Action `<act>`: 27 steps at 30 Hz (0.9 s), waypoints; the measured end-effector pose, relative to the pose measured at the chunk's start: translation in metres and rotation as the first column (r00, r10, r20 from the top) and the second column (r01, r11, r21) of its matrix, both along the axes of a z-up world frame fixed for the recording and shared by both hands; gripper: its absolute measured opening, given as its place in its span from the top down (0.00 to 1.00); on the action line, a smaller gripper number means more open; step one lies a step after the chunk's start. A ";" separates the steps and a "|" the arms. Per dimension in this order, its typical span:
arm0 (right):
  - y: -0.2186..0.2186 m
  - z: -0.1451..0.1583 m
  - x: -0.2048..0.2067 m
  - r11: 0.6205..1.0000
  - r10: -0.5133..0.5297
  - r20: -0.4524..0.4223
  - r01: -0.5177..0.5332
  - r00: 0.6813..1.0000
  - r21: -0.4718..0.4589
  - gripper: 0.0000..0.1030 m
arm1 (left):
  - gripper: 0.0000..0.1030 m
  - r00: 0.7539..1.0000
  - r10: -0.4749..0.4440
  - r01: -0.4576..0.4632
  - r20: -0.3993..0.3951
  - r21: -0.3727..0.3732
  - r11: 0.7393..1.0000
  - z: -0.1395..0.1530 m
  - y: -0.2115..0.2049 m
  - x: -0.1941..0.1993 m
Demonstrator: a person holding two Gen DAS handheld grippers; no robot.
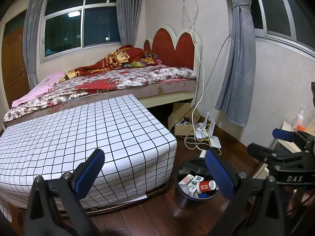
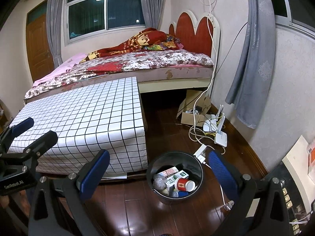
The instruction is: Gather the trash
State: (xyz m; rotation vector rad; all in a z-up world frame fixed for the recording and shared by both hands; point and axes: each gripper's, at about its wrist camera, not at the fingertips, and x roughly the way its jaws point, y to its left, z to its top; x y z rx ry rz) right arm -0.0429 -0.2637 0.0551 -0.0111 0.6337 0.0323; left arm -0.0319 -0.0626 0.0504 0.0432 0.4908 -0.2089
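Trash sits in the black bin (image 2: 198, 164) on the wood floor, beside the grid-cloth counter (image 2: 82, 122): red paper cup (image 2: 184, 184), small cartons (image 2: 173, 177). Left claw (image 1: 155, 174) and right claw (image 2: 158, 174) both spread wide, holding nothing, above floor near bin.

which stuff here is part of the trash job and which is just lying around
Part of the job:
- black bin on the floor
- red paper cup in the bin
- small cartons in the bin
- left gripper, open, empty
- right gripper, open, empty

Just lying about:
- checked table
- bed
- white router and cables
- cardboard box
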 end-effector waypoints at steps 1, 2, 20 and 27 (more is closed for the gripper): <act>-0.001 0.000 0.000 1.000 0.001 0.000 -0.001 1.000 -0.001 0.01 | 0.01 1.000 0.000 0.000 0.000 -0.002 1.000 0.000 0.000 0.000; -0.001 -0.001 0.000 1.000 0.002 -0.001 -0.002 1.000 -0.003 0.01 | 0.01 1.000 0.000 0.000 -0.001 -0.004 1.000 -0.001 0.000 0.000; 0.001 -0.001 0.001 1.000 0.001 -0.002 -0.001 1.000 -0.005 0.01 | 0.01 1.000 -0.007 0.007 -0.001 -0.003 1.000 -0.002 0.002 0.001; 0.003 0.000 0.000 1.000 0.000 -0.001 0.000 1.000 -0.005 0.01 | 0.01 1.000 0.000 0.000 0.017 0.000 1.000 -0.002 0.011 0.003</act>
